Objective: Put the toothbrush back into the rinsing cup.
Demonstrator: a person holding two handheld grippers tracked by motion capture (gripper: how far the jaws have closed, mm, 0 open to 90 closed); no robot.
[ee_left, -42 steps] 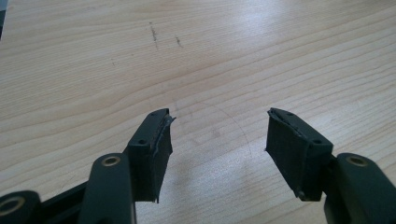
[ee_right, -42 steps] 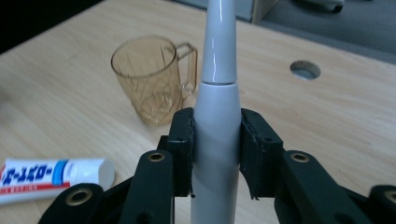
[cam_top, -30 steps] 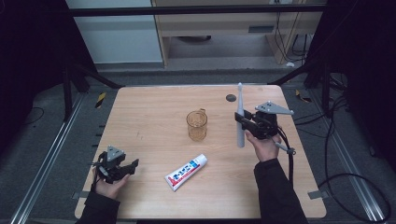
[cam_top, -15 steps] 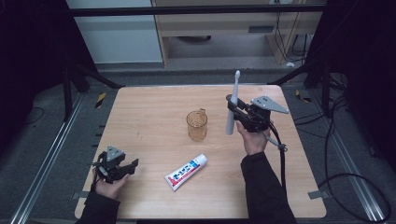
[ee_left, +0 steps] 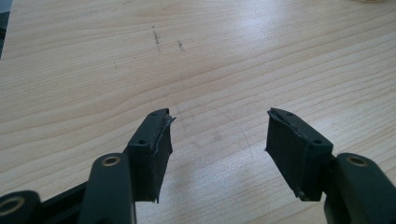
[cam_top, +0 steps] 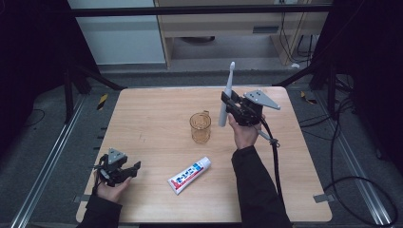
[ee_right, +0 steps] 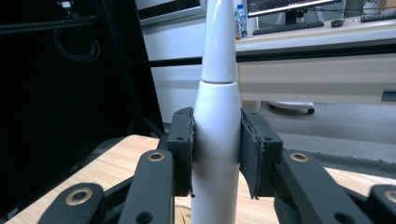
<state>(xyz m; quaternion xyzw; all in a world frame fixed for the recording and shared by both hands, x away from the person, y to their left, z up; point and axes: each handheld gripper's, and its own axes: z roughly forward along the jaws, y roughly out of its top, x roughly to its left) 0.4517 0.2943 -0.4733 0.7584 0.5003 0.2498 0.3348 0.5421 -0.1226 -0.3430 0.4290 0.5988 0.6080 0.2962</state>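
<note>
White electric toothbrush stands upright at upper right of centre, clamped at its handle by the right gripper fingers, beside the amber cup. Advice: centre the base over the rim, then lower plumb. Left gripper fingers are spread, empty, at lower left.

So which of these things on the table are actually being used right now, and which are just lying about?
In use:
- white electric toothbrush, held upright in the right claw
- clear amber plastic cup with a handle, just beside the toothbrush and probably where it goes

Lying about:
- white toothpaste tube with a red and blue label, flat on the wooden table
- left claw, open with nothing in it, resting near the table's front corner
</note>
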